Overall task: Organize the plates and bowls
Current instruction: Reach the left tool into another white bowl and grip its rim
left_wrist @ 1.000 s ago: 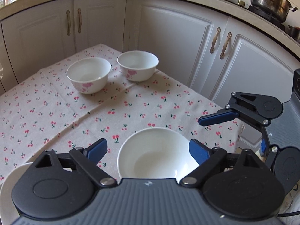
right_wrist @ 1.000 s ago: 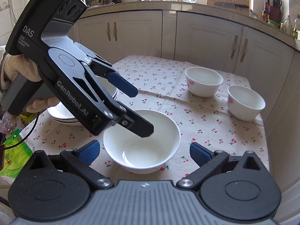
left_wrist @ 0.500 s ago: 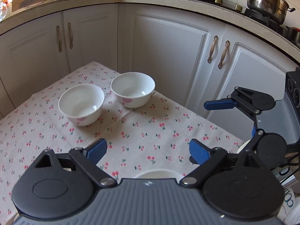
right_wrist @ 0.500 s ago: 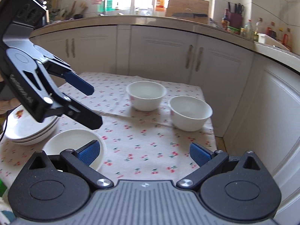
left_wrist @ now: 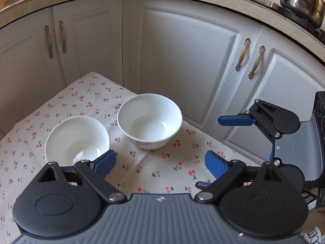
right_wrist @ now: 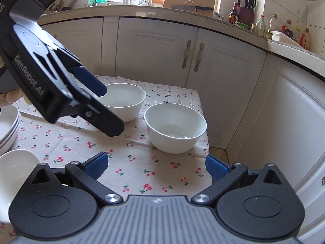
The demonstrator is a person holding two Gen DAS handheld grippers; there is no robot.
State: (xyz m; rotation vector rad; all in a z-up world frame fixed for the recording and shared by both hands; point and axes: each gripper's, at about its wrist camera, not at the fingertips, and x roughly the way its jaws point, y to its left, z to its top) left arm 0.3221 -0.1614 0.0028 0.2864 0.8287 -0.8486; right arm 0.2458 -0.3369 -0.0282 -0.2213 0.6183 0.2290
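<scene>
Two small white bowls stand side by side on the cherry-print tablecloth (left_wrist: 162, 174). The left bowl (left_wrist: 77, 140) (right_wrist: 126, 99) lies just beyond my left gripper's left finger. The right bowl (left_wrist: 150, 120) (right_wrist: 175, 130), with a pink print on its side, sits near the table's edge. My left gripper (left_wrist: 160, 163) (right_wrist: 109, 110) is open and holds nothing; it hovers in front of the bowls. My right gripper (right_wrist: 156, 164) is open too, empty, with the right bowl ahead of it. A shallow white bowl (right_wrist: 16, 168) lies at the lower left of the right wrist view.
A stack of white plates (right_wrist: 8, 126) sits at the table's left side. White cabinet doors (left_wrist: 182, 61) stand close behind the table's edge. The counter above carries bottles (right_wrist: 284, 28) and a steel pot (left_wrist: 300, 2). A person's hand (right_wrist: 10, 97) holds the left gripper.
Both grippers have swung away from the shallow bowl toward the two small bowls, which now look larger and closer. The shallow bowl has left the left wrist view. Both jaws stayed open.
</scene>
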